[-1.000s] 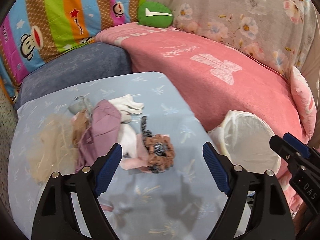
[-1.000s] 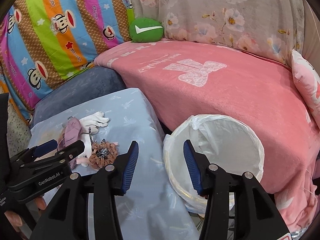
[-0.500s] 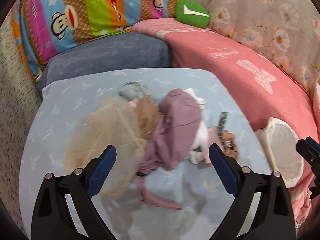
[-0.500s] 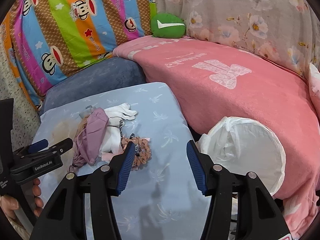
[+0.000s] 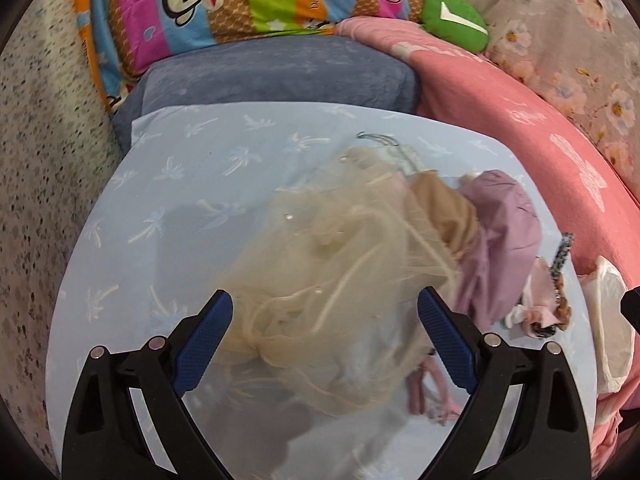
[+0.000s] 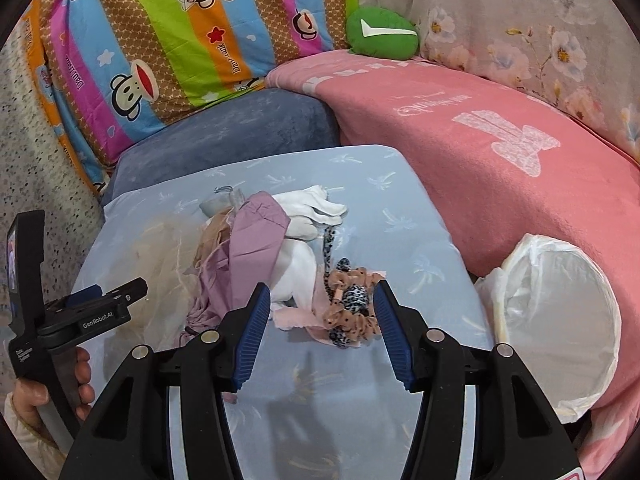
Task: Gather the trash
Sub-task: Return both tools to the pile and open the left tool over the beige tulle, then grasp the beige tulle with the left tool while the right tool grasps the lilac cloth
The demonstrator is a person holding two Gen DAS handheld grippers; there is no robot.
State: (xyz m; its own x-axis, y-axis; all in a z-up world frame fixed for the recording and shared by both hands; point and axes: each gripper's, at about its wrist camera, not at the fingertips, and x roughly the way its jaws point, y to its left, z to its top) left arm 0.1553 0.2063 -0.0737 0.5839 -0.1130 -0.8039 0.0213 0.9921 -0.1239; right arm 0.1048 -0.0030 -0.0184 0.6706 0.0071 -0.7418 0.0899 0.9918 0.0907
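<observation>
A heap of scraps lies on the light blue palm-print tabletop (image 5: 200, 168): beige tulle (image 5: 328, 260), a brown cloth (image 5: 444, 204), a mauve cloth (image 6: 256, 240), white gloves (image 6: 316, 208), a white rag (image 6: 296, 268) and a leopard-and-brown scrunchie (image 6: 348, 304). My left gripper (image 5: 326, 300) hovers wide open just above the tulle, which shows between its blue pads without touching them. In the right wrist view it (image 6: 112, 296) appears at the left, held by a hand (image 6: 76, 372). My right gripper (image 6: 320, 292) is open, framing the scrunchie and the rag's edge. A white-bagged bin (image 6: 560, 328) stands right of the table.
A sofa under a pink blanket (image 6: 500, 160) runs behind and right of the table. A grey-blue cushion (image 6: 240, 128), a striped monkey-print quilt (image 6: 168, 40) and a green pillow (image 6: 380, 32) sit at the back. Speckled floor (image 5: 40, 180) lies to the left.
Both grippers swung left and sank toward the heap. The left went from the scrunchie side to over the tulle and its jaws widened. The right went from the bin's edge to the scrunchie.
</observation>
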